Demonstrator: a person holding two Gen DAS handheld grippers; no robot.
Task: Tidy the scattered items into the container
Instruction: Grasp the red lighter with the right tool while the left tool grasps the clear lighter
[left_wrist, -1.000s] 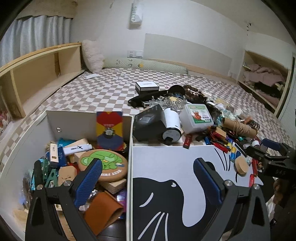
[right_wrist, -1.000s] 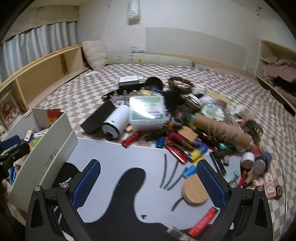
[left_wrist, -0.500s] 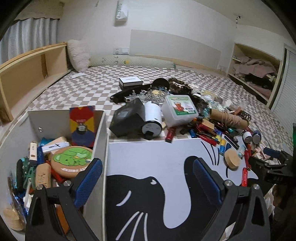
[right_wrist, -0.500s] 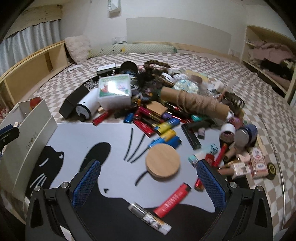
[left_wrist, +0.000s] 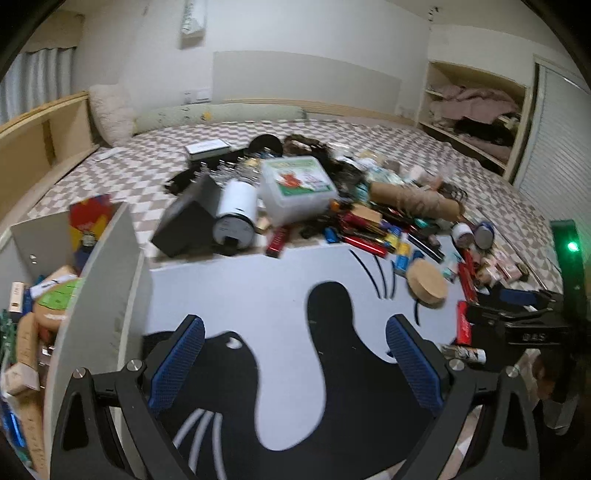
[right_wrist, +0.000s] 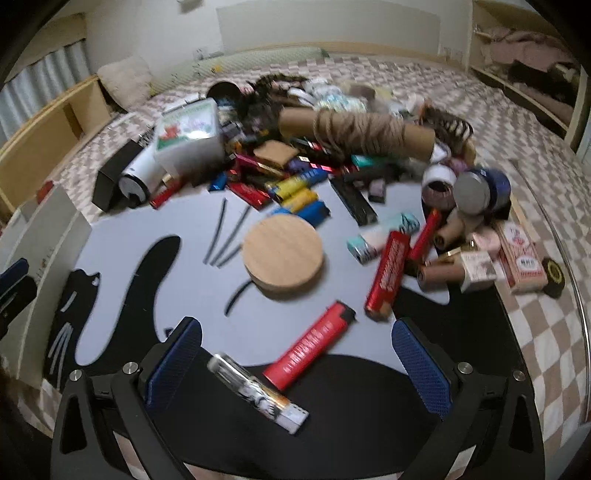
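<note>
The white container (left_wrist: 107, 273) stands at the left of the cat-print mat, filled with several items; it also shows at the left edge of the right wrist view (right_wrist: 48, 236). My left gripper (left_wrist: 295, 365) is open and empty over the mat beside it. My right gripper (right_wrist: 295, 362) is open and empty, low over the mat. A red lighter (right_wrist: 310, 345) and a clear-and-white lighter (right_wrist: 258, 393) lie between its fingers. A round wooden lid (right_wrist: 282, 254) and a red bar (right_wrist: 388, 273) lie just beyond. The right gripper shows in the left wrist view (left_wrist: 513, 314).
A large pile of scattered items lies at the mat's far edge: a cardboard tube wound with rope (right_wrist: 354, 133), a clear plastic box (right_wrist: 188, 136), a white cylinder (left_wrist: 236, 214), a black box (left_wrist: 188, 221), lighters and small jars (right_wrist: 476, 188). All rests on a checkered bed.
Both grippers have swung right. The left has moved off the container to over the mat. The right has come lower and closer to the lighters and the wooden lid.
</note>
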